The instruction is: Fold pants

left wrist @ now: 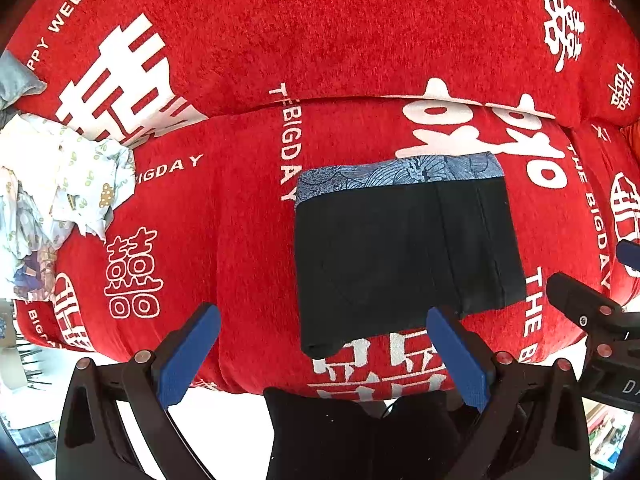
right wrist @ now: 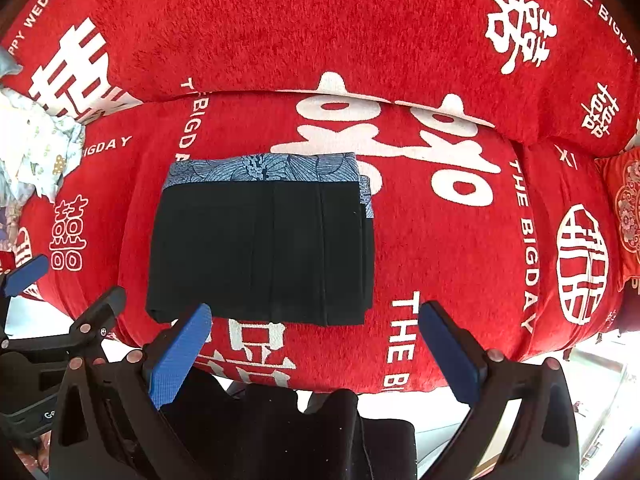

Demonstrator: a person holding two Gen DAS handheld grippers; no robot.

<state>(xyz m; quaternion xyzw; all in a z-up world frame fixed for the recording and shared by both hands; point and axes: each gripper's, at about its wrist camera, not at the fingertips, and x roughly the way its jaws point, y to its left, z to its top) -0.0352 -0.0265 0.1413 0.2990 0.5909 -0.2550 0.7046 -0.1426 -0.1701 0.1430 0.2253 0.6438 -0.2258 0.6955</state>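
Observation:
The black pants [left wrist: 404,256] lie folded into a flat rectangle on the red sofa seat, with a blue patterned band [left wrist: 400,176] along the far edge. They also show in the right wrist view [right wrist: 260,248]. My left gripper [left wrist: 322,332] is open and empty, just in front of the pants' near edge. My right gripper [right wrist: 316,328] is open and empty, at the pants' near right corner. The right gripper also shows at the right edge of the left wrist view [left wrist: 592,312].
The sofa [left wrist: 320,40] has a red cover with white lettering and a back cushion behind the seat. A crumpled white patterned cloth [left wrist: 60,184] lies at the seat's left end. A red embroidered cushion [right wrist: 624,216] sits at the right. Pale floor lies below the seat edge.

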